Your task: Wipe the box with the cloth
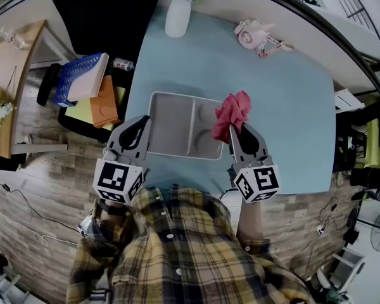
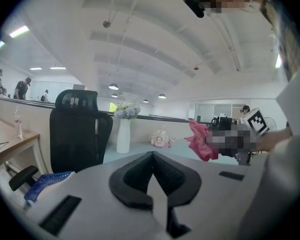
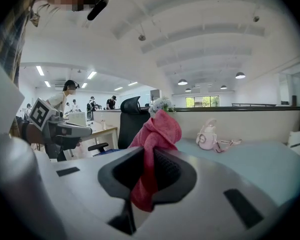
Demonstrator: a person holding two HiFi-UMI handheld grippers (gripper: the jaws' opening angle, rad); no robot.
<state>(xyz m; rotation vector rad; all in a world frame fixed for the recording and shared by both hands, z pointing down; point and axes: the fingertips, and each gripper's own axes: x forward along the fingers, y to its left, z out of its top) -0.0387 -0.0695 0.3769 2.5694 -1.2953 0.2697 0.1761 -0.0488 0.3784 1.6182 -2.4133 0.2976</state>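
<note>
Head view: grey two-compartment box [image 1: 177, 122] flat on the pale blue table [image 1: 291, 106]; left gripper [image 1: 142, 123] at its left edge, right gripper [image 1: 237, 135] at its right end, the red cloth [image 1: 233, 111] bunched at that gripper's tip above the box's right compartment. Left gripper view: jaws pressed together, nothing between them, cloth visible off to the right. Right gripper view: jaws clenched on the cloth, a fold standing above them and a tail hanging below.
</note>
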